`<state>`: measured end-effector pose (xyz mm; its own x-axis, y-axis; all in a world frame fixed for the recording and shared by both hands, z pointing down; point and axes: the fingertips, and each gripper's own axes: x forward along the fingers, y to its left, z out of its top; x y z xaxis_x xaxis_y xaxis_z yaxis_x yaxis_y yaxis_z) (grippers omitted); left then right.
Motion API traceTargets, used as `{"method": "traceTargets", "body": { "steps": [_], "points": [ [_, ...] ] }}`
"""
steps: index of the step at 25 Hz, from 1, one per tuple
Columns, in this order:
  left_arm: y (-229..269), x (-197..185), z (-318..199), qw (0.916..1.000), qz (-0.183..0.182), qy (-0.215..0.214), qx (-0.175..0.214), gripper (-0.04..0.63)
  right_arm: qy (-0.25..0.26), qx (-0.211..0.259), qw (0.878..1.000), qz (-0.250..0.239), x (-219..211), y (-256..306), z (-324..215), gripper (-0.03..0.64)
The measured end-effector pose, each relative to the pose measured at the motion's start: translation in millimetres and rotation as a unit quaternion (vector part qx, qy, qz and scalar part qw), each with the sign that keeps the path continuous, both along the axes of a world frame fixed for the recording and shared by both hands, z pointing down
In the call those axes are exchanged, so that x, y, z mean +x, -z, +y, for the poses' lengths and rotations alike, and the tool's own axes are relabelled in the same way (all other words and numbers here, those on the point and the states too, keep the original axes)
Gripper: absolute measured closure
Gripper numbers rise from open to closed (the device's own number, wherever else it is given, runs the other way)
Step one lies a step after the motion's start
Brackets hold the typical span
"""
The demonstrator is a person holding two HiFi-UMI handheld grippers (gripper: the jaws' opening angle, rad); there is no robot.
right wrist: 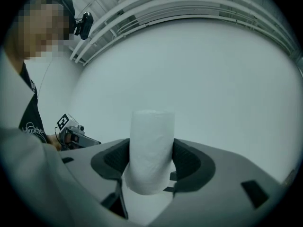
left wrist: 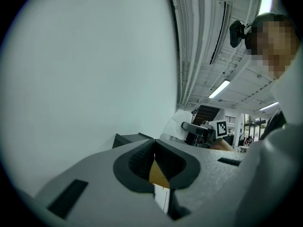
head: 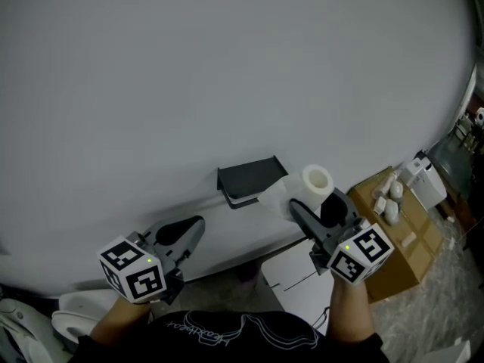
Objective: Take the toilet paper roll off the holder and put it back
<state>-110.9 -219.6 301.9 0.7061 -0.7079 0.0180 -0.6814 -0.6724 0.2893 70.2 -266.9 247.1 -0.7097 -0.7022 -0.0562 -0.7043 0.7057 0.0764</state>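
Pale wall (head: 227,66) carrying black holder (head: 251,177); right gripper (head: 314,203) is clamping toilet paper roll (head: 318,181), off and just beside holder; left gripper (head: 185,233), jaws together, is carrying nothing. Next, seemingly: realigning roll onto holder.

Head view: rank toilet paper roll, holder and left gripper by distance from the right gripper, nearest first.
1. toilet paper roll: between the jaws of the right gripper.
2. holder: on the wall, just left.
3. left gripper: farthest left, lower.

Dim, even light – ceiling tubes (left wrist: 218,89) glare; both gripper views fisheye, black vignetted corners – faces mosaicked.
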Motion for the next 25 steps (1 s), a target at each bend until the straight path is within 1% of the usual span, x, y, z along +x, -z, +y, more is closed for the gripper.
{"method": "traceTargets", "body": {
  "steps": [9, 12, 25],
  "points": [
    [-14.2, -1.6, 5.7, 0.9999, 0.007, -0.003, -0.011, 0.589, -0.010, -0.033, 0.999, 0.013, -0.8, -42.2, 19.6, 0.336],
    [-20.2, -2.2, 6.3, 0.9999, -0.002, 0.000, -0.011, 0.589, -0.011, -0.045, 0.999, 0.010, -1.9, -53.8, 22.0, 0.336],
    [-38.5, 6.4, 7.8, 0.9994, 0.003, -0.013, -0.033, 0.589, -0.011, -0.101, 0.995, 0.005, -6.5, -112.6, 28.8, 0.336]
  ]
}}
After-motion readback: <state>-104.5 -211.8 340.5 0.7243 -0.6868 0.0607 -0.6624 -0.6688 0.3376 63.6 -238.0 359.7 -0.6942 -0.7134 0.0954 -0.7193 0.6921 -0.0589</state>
